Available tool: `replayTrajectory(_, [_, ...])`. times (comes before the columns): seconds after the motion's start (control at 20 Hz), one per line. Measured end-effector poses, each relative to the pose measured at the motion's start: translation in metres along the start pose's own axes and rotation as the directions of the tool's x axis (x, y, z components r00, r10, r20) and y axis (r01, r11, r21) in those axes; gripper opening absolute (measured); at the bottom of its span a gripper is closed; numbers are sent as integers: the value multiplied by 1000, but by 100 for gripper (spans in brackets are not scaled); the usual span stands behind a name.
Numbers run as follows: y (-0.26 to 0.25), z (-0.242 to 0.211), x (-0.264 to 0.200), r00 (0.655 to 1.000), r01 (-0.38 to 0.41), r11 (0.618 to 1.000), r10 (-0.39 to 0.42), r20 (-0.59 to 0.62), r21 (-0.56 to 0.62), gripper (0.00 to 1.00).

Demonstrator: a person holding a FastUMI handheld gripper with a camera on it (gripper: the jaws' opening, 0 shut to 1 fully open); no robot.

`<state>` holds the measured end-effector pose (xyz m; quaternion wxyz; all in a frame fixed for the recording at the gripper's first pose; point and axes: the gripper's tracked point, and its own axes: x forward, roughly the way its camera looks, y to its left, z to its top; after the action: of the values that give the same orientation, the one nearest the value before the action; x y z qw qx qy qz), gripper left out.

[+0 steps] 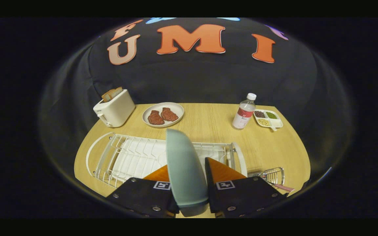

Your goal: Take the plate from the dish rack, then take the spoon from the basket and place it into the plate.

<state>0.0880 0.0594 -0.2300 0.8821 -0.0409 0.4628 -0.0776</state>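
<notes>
One plate (184,167), pale grey-green, smooth and round, stands on edge between the fingers of the gripper (186,183), which pinch it from both sides above the single white wire dish rack (126,157). One wire basket (272,175) lies beside the rack. One toaster (114,108), one bottle (244,113), one wooden table (208,126).

Evenly lit from overhead, soft shadows; sharp centrally, bowed and dimly smeared from 3 through 9 o'clock.
</notes>
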Motion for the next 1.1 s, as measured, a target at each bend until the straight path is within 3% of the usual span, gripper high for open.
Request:
replayTrajectory(0.15, [-6, 0, -16, 1000, -21, 999, 20, 7, 39, 30])
replayTrajectory(0.55, [-18, -13, -62, 989, -141, 986, 136, 54, 91, 29])
replayTrajectory(1.1, [-26, -97, -105, 962, -272, 954, 273, 8, 129, 29])
